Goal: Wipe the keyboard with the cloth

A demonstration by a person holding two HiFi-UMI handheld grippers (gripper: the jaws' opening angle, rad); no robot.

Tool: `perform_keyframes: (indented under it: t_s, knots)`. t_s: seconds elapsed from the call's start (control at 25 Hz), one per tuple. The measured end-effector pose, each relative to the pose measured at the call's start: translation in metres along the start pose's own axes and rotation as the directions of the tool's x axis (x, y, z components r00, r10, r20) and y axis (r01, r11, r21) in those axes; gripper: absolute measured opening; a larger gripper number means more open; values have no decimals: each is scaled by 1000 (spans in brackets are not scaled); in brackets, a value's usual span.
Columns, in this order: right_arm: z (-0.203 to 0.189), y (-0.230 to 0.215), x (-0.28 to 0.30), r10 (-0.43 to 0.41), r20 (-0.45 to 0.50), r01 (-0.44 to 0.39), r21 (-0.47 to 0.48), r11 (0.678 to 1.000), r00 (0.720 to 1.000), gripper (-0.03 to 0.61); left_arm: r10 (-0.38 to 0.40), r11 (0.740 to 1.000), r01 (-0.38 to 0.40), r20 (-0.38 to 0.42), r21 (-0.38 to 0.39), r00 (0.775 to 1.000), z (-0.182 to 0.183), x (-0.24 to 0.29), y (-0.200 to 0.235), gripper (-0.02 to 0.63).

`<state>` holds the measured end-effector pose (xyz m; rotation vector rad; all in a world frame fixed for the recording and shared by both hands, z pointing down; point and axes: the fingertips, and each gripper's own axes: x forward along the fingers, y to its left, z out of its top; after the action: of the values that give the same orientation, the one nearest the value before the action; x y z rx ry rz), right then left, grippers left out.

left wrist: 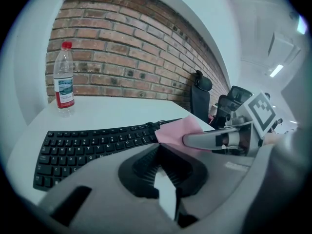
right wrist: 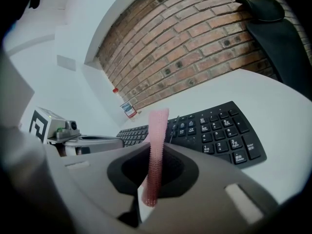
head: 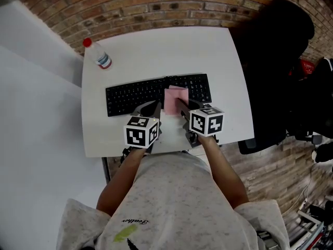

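Note:
A black keyboard (head: 135,95) lies across the white table (head: 156,51). A folded pink cloth (head: 175,99) rests on its right half, just left of the number pad. My right gripper (head: 179,103) is shut on the cloth's near edge; in the right gripper view the cloth (right wrist: 156,140) stands upright between the jaws, with the keyboard (right wrist: 214,130) beyond. My left gripper (head: 153,107) sits at the keyboard's near edge, just left of the cloth, shut with nothing in it. In the left gripper view the keyboard (left wrist: 87,145) and the cloth (left wrist: 178,129) lie ahead.
A clear water bottle (head: 99,54) with a red cap stands at the table's far left corner. A black office chair (head: 276,61) stands against the table's right side. A brick wall runs behind the table.

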<state>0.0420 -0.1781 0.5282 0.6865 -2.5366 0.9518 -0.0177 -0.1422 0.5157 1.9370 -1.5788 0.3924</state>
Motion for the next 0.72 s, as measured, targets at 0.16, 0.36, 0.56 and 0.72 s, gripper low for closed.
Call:
perform_keyframes:
  t_s: [0.16, 0.36, 0.56, 0.72]
  knots:
    - [2, -12, -5, -15, 3, 15, 3, 1000, 1000, 21, -7, 1000, 7, -3, -1, 1000, 1, 6, -5, -8]
    - [3, -26, -13, -31, 6, 31, 14, 999, 1000, 21, -15, 1000, 15, -9, 2, 1000, 3, 13, -12, -8]
    - [3, -39, -22, -45, 12, 45, 25, 999, 999, 21, -25, 1000, 25, -15, 7, 1000, 4, 21, -22, -8]
    - [4, -51, -29, -64, 20, 63, 38, 997, 998, 21, -31, 999, 31, -18, 13, 999, 5, 26, -29, -8]
